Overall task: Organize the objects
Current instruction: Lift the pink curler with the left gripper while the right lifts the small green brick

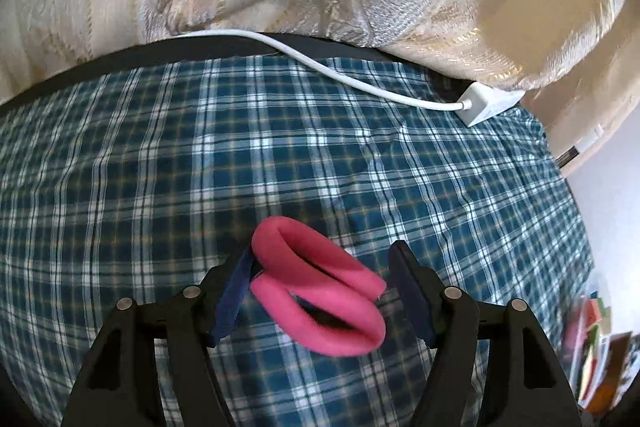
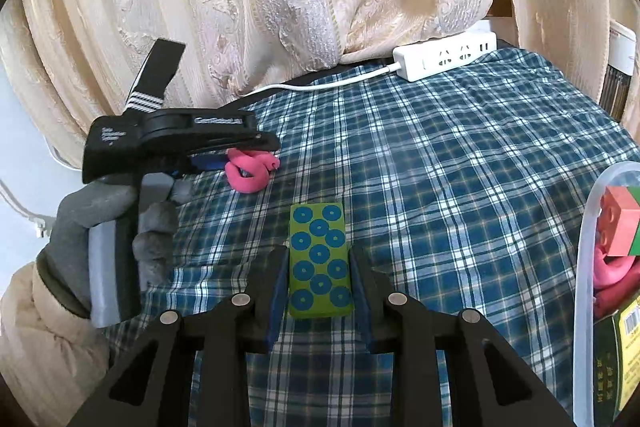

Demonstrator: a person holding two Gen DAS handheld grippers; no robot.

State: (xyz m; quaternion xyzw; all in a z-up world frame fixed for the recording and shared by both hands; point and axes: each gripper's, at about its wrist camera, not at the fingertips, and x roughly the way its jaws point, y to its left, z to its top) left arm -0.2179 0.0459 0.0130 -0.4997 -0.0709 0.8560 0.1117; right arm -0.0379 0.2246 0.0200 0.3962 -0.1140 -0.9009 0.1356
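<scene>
2 grippers are held over a checked cloth (image 2: pixel 460 167). The left gripper (image 1: pixel 320 291) has its jaws spread wide around a pink foam loop (image 1: pixel 320 299), which touches the left pad. The right gripper (image 2: pixel 320 283) is closed on a green block (image 2: pixel 320 261) with blue dots, near the cloth's middle. A white power strip (image 2: pixel 444 57) is seen at the far edge.

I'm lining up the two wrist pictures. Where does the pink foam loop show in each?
Left wrist: pink foam loop low centre, between the left gripper's fingers.
Right wrist: pink foam loop left of centre, at that gripper's tips.
Shared landmark: white power strip.
</scene>
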